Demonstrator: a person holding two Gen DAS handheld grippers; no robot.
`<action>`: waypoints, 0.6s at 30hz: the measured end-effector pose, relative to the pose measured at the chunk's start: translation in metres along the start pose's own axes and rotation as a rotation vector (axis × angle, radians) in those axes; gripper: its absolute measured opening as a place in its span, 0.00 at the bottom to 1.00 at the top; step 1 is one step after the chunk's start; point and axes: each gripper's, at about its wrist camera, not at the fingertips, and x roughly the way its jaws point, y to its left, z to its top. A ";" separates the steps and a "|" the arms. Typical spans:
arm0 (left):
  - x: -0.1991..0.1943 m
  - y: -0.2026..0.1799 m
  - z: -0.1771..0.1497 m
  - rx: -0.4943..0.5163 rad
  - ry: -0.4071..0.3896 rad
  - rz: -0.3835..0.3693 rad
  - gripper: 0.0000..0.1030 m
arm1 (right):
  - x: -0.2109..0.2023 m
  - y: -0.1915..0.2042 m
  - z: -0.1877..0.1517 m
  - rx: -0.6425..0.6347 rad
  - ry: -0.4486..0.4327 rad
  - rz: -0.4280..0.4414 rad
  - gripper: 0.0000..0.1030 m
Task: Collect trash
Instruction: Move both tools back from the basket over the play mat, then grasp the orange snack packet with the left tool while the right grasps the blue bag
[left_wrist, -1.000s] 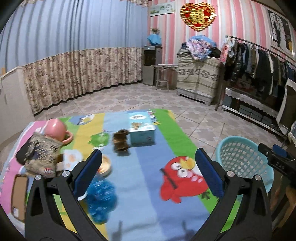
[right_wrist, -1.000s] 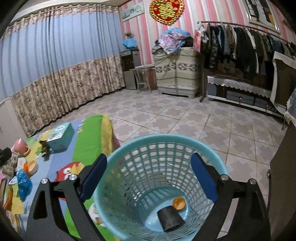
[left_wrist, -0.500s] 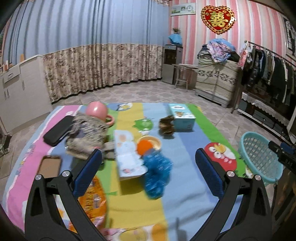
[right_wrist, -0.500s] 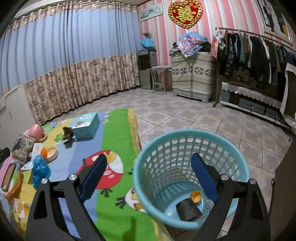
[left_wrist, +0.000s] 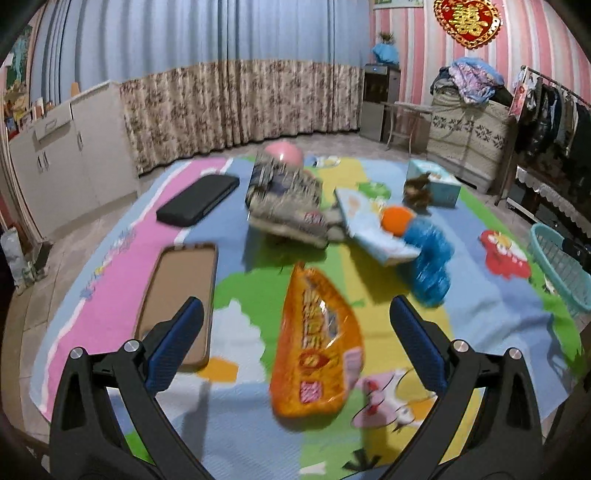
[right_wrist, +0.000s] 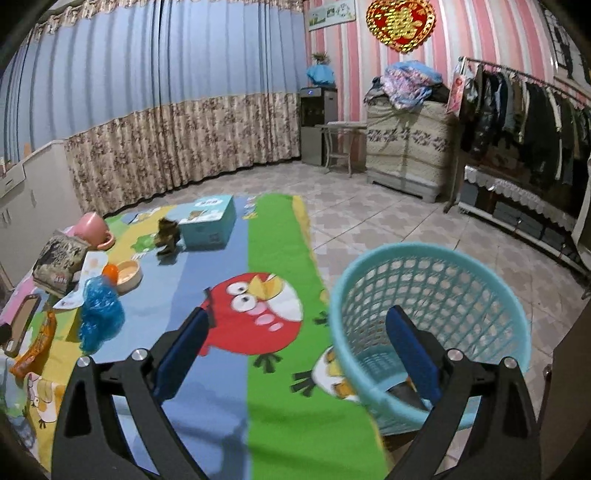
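Left claw (left_wrist: 295, 343) now faces orange wrapper (left_wrist: 316, 347); nothing between.

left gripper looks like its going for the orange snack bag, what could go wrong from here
1. A phone lies flat just left of the orange snack bag, close to the open left gripper; a wide grab might catch it.
2. The bag looks thin and lies flat on the mat, so the fingers may slide off or pinch the mat too.
3. The basket sits off the mat's right edge, so the carry passes over the blue wrapper and could drop short.
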 end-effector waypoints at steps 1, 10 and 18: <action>0.003 0.002 -0.003 -0.007 0.012 -0.009 0.95 | 0.002 0.005 -0.001 -0.008 0.008 0.002 0.92; 0.038 -0.013 -0.024 0.021 0.128 -0.054 0.81 | 0.010 0.034 -0.009 -0.081 0.048 0.004 0.92; 0.042 -0.021 -0.029 0.101 0.135 -0.069 0.27 | 0.015 0.064 -0.013 -0.133 0.068 0.038 0.92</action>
